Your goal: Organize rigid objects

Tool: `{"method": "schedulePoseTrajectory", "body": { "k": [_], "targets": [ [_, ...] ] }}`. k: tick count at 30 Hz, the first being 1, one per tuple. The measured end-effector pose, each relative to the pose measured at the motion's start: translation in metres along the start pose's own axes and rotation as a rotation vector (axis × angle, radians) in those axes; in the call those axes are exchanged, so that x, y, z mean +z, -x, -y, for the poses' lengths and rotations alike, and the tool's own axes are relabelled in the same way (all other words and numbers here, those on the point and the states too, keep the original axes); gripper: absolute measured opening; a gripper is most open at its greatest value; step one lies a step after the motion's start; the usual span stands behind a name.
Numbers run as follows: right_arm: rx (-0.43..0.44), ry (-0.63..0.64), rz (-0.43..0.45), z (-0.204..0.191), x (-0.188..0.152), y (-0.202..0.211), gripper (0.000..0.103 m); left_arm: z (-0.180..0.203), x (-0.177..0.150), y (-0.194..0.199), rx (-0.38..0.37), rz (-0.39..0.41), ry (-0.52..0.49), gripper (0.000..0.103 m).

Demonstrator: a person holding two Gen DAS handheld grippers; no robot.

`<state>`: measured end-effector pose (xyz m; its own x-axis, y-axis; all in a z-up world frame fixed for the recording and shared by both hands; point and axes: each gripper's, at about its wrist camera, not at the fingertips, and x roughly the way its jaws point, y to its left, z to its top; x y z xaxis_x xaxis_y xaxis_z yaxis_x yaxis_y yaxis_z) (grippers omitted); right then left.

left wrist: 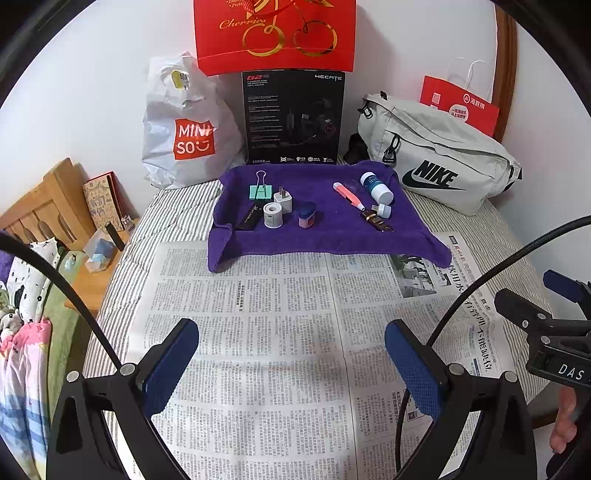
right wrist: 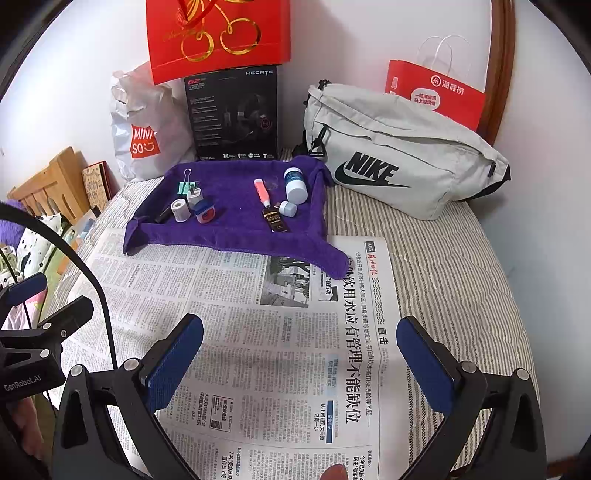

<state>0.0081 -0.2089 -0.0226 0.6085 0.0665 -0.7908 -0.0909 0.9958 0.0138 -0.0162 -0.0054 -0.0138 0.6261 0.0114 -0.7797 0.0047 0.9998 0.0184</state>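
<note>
A purple towel (left wrist: 314,240) (right wrist: 229,236) lies on the bed beyond a newspaper (left wrist: 280,332) (right wrist: 258,350). On its left part are a green binder clip (left wrist: 260,190), a white charger plug (left wrist: 283,201), a white tape roll (left wrist: 273,215), a black tube (left wrist: 248,218) and a small blue-lidded jar (left wrist: 306,216). On its right part are a pink highlighter (left wrist: 347,195), a white bottle (left wrist: 376,186), a small white cap (left wrist: 384,210) and a dark brown stick (left wrist: 377,220). My left gripper (left wrist: 291,343) and right gripper (right wrist: 300,339) are both open and empty over the newspaper, well short of the towel.
Against the wall stand a white Miniso bag (left wrist: 184,125), a black Hecate box (left wrist: 293,114), a red gift bag (left wrist: 275,33), a grey Nike bag (left wrist: 439,162) and a red paper bag (left wrist: 461,105). A wooden bedside stand (left wrist: 55,206) is at left.
</note>
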Motion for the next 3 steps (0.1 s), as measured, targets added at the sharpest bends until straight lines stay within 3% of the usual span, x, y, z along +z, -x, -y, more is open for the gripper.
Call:
{"method": "schedulePoseTrajectory", "body": {
  "k": [3],
  "targets": [
    [0.004, 0.0, -0.005, 0.0004, 0.0005, -0.0015, 0.103, -0.0009, 0.0004, -0.0015, -0.017, 0.002, -0.002, 0.102]
  ]
}}
